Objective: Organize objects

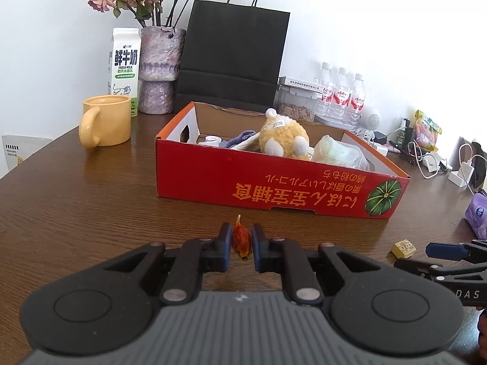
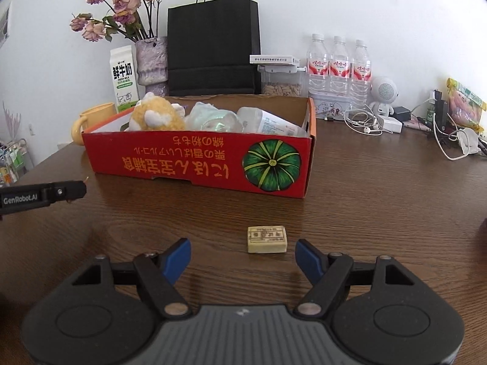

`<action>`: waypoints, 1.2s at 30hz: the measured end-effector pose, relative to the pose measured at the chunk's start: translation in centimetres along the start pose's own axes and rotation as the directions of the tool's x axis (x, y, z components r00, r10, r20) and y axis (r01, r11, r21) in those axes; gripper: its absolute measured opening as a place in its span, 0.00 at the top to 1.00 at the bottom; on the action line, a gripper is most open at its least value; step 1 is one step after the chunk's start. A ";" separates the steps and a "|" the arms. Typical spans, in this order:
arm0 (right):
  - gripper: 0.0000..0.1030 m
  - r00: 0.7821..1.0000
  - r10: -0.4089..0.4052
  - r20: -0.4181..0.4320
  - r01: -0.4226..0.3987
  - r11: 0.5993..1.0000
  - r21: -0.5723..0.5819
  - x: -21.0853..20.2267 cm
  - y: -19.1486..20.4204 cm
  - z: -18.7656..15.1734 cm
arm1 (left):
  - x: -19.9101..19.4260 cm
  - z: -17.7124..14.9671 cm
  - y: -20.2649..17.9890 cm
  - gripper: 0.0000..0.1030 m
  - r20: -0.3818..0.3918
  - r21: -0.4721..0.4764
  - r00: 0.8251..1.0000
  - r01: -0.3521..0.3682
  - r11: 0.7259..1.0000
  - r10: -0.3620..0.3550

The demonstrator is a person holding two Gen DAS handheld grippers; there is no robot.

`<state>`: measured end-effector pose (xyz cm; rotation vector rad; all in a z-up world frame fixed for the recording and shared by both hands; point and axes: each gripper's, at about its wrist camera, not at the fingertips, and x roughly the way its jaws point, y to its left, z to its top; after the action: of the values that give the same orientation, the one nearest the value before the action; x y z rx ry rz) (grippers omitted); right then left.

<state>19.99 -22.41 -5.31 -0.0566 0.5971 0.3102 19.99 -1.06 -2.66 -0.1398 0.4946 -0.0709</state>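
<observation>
1. While my left gripper (image 1: pixel 242 241) pinches the red wrapped candy (image 1: pixel 241 239) just above the table (image 1: pixel 91 200), the red box (image 1: pixel 274 182) stands ahead.
2. My right gripper (image 2: pixel 243 255) is spread; the small yellow block (image 2: pixel 267 239) lies between its fingertips.

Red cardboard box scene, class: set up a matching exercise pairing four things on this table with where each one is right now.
Things:
1. small red wrapped candy
2. small yellowish rectangular block
3. fluffy yellow plush toy
4. yellow ceramic mug

Places:
A. inside the red cardboard box
B. on the table left of the box
C. between the fingers of the left gripper
D. on the table ahead of the open right gripper

Pairs: 1-C, 2-D, 3-A, 4-B
</observation>
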 end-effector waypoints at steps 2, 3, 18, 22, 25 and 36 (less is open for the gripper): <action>0.37 1.000 -0.011 -0.013 0.011 1.000 0.010 0.8 -0.3 0.5 | 0.0 0.0 -0.1 0.86 0.001 0.005 1.000 0.006 1.000 -0.006; 0.44 1.000 -0.003 -0.030 0.004 1.000 0.018 1.5 -0.4 0.8 | 0.0 0.0 -0.2 0.86 0.003 0.006 1.000 0.006 1.000 -0.006; 0.68 0.965 0.030 0.259 -0.024 0.999 -0.026 4.3 3.4 14.3 | 3.8 13.1 -2.7 0.86 0.159 0.020 0.987 -0.011 1.000 0.007; 0.67 0.980 0.013 0.196 -0.012 1.000 -0.006 8.1 3.2 17.0 | 8.4 15.5 -2.9 0.78 0.091 0.006 0.995 -0.053 0.999 0.052; 0.58 0.988 -0.006 0.155 0.004 1.000 0.011 10.2 2.8 16.9 | 11.0 15.6 -2.7 0.44 0.015 -0.002 0.998 -0.056 0.998 0.056; 0.00 0.983 0.004 0.183 0.001 1.000 -0.027 4.4 2.4 13.0 | 7.0 12.7 -1.0 0.00 -0.028 0.076 0.998 -0.049 0.996 0.051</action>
<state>29.80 -17.09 3.06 -0.0529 0.4100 0.3216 32.15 -1.32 5.25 -0.0523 0.5243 -0.0429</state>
